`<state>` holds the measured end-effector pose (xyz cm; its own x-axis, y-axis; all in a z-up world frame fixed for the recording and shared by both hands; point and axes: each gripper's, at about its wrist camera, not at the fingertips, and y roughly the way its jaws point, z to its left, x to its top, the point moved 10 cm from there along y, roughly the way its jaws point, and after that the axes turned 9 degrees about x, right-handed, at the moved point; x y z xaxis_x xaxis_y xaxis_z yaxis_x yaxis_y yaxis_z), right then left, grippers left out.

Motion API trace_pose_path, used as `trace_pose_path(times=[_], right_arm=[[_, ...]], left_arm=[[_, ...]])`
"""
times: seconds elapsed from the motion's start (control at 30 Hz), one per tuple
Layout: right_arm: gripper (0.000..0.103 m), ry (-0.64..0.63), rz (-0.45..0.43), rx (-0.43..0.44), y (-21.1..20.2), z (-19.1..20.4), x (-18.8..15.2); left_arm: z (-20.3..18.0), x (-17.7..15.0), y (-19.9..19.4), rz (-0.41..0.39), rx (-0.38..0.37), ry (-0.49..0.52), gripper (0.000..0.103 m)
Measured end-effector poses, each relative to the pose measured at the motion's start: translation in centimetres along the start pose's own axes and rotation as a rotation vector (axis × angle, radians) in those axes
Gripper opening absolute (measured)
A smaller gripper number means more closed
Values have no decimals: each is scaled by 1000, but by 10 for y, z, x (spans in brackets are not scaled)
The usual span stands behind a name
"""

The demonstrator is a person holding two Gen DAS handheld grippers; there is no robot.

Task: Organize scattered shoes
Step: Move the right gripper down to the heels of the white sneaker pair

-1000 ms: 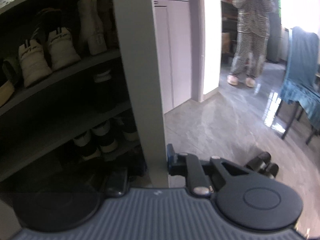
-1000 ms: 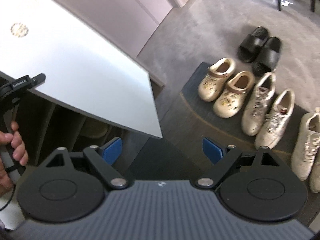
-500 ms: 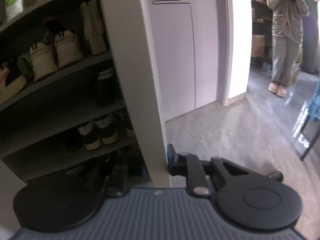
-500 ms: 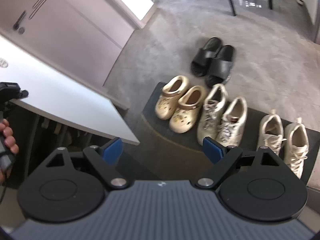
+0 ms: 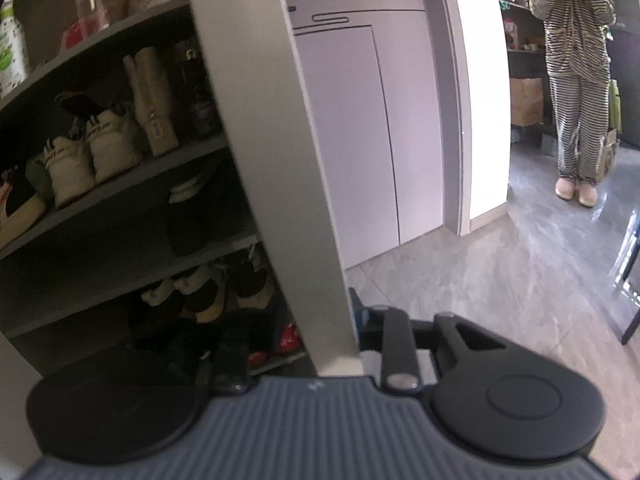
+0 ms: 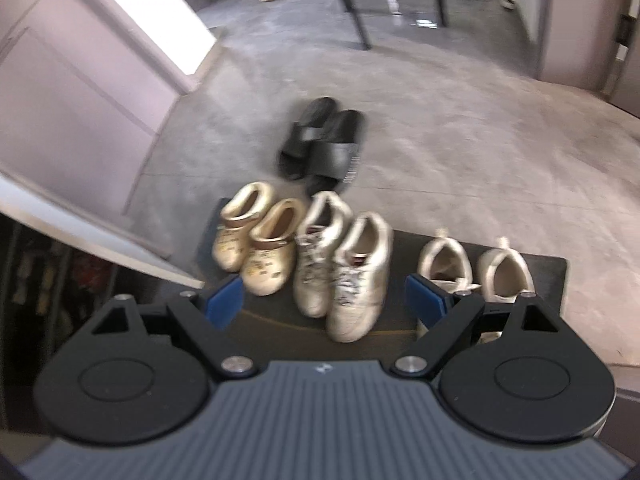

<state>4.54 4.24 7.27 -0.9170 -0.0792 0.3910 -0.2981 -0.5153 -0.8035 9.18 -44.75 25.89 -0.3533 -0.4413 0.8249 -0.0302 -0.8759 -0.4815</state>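
- Left wrist view: left gripper (image 5: 320, 344) straddles the edge of the open cabinet door (image 5: 280, 168); the right blue pad sits just beside the door's outer face, the left finger is in the dark behind the door; fingers appear clamped on the door edge.
- Shoe cabinet (image 5: 120, 216) is open at left; dark grey shelves, stacked.
- Upper shoe shelf: cream sneakers (image 5: 88, 156) with heels toward the camera, tan boots (image 5: 150, 100) upright beside them; more shoes at far left, cut off by the frame edge.
- Lower shelf: black-and-cream shoes (image 5: 204, 292); something red (image 5: 288, 336) on the bottom level, too dark to identify.
- Top shelf holds bottles and packets (image 5: 96, 4).
- A person in striped clothes (image 5: 572, 64) stands well apart down the grey floor (image 5: 500, 300).
- Right wrist view, somewhat blurred: right gripper (image 6: 324, 300) has fingers spread wide, nothing between them; it hangs above a dark mat (image 6: 400, 328).
- On the mat, in a row: beige clogs (image 6: 256, 248) at left, white lace-up sneakers (image 6: 340, 268) in the middle, white high-top pair (image 6: 476, 268) at right, partly hidden by the right finger.
- Black slides (image 6: 324, 144) lie on the floor just beyond the mat, side by side.
- Door edge and dark cabinet interior show at lower left.
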Motion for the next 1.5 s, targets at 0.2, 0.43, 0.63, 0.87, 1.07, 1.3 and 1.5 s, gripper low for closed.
trace_pose_path(times=[0.2, 0.43, 0.63, 0.87, 1.07, 1.3, 1.5], right_arm=[[90, 2, 10, -83, 29, -42, -2], [90, -34, 73, -146, 87, -104, -5], [90, 14, 134, -179, 139, -154, -17], [90, 1, 217, -218, 199, -208, -50], [89, -174, 357, -221, 244, -237, -83], [62, -502, 543, -252, 282, -267, -116], [25, -478, 560, -194, 293, -259, -112]], left_arm=[[-16, 4, -1, -1, 20, 5, 36], [-17, 0, 2, -42, 30, 20, 40], [-16, -5, -5, -125, 33, 50, 66], [-42, -86, -35, -156, -85, 234, 83], [-93, -229, -67, -8, -268, 412, 83], [-142, -322, -105, 124, -451, 496, 83], [-153, -352, -123, 139, -542, 555, 83]])
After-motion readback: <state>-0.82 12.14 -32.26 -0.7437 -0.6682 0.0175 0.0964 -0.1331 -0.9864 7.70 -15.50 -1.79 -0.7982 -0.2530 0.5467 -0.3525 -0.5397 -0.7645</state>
